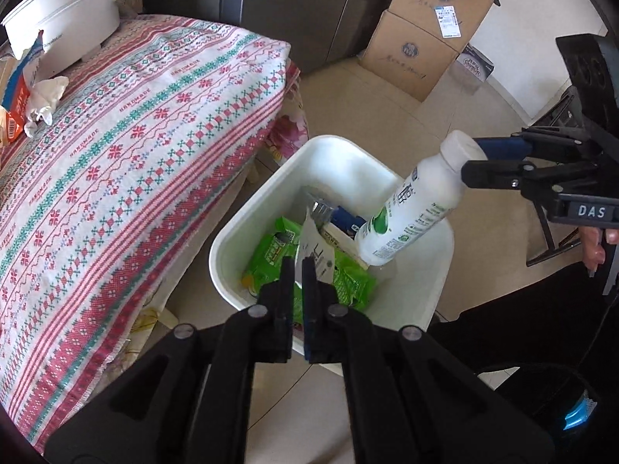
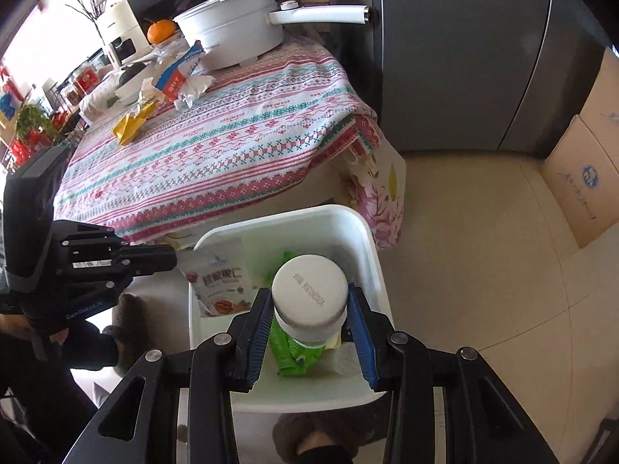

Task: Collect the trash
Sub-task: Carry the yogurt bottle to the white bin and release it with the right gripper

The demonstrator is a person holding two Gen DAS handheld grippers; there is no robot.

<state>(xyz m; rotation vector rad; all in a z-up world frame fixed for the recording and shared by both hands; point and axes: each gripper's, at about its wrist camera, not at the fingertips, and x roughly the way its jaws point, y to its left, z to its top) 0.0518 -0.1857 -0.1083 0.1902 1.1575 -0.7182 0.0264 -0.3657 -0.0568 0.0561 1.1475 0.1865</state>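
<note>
Right hand-held gripper (image 2: 309, 321) is clamping a white bottle (image 1: 410, 201) with green label, tilting over the white bin (image 1: 421, 286) at 5 o'clock from the bench (image 1: 147, 147). Left hand-held gripper (image 1: 297, 266) is pinching a white snack pouch (image 2: 220, 282), jaws nearly closed; its printed face is showing only in the right view. Bin contents partly hidden.

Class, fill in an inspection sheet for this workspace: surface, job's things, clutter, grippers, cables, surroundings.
Surface: patterned tablecloth on table; tiled floor.
Job's things: white bin on floor, green wrappers inside; white bottle and snack pouch above it.
Clutter: crumpled tissue, yellow wrapper, carton on table.
Grippers: right gripper clamps the bottle; left gripper pinches the pouch.
Cables: nothing seen.
Surroundings: white pot, orange, cardboard boxes, grey fridge.
</note>
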